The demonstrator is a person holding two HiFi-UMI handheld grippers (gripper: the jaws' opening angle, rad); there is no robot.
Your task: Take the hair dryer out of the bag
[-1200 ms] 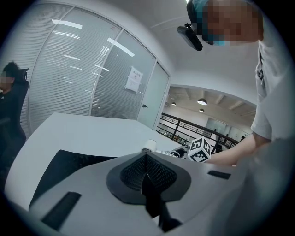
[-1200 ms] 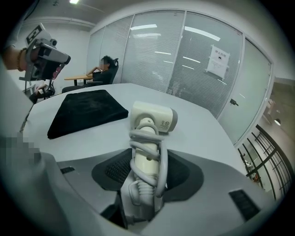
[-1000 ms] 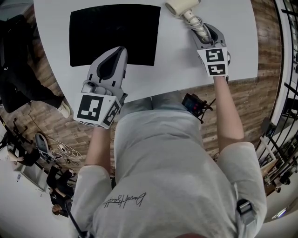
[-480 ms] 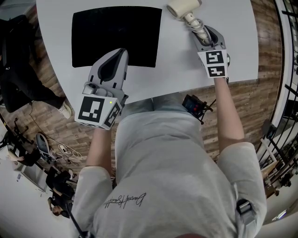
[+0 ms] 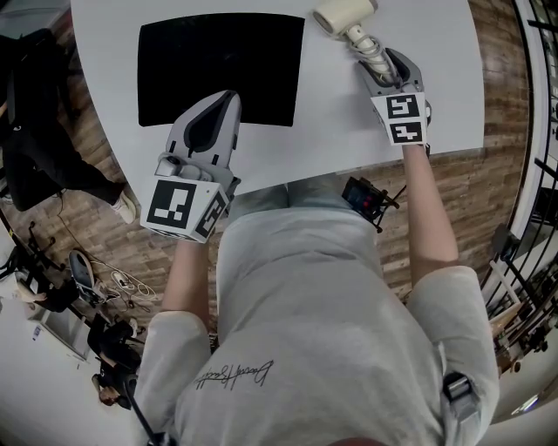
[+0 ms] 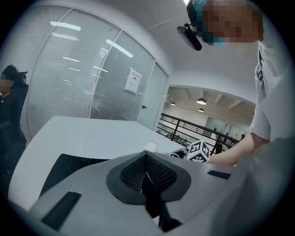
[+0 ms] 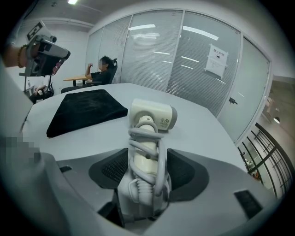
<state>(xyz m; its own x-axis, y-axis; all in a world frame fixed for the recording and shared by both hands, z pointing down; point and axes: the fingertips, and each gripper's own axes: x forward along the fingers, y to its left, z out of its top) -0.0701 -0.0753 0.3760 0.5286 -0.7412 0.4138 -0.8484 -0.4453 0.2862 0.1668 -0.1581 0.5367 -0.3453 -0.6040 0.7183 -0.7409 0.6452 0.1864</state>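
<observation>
I wear a pale grey T-shirt (image 5: 296, 287) with short sleeves and 1 line of dark script lettering (image 5: 234, 375) across the chest. A black camera (image 6: 189, 36) sits at my head. My left tongs (image 5: 225, 94) have a smooth grey shell with a black teardrop-shaped inset on top, black mesh pads (image 6: 132, 174), and a cube (image 5: 183, 206) at the rear bearing black-and-white square markers.

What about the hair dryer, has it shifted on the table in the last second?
No. The hair dryer keeps the same gap to the black bag beside it; only the whole view drifts slightly.
</observation>
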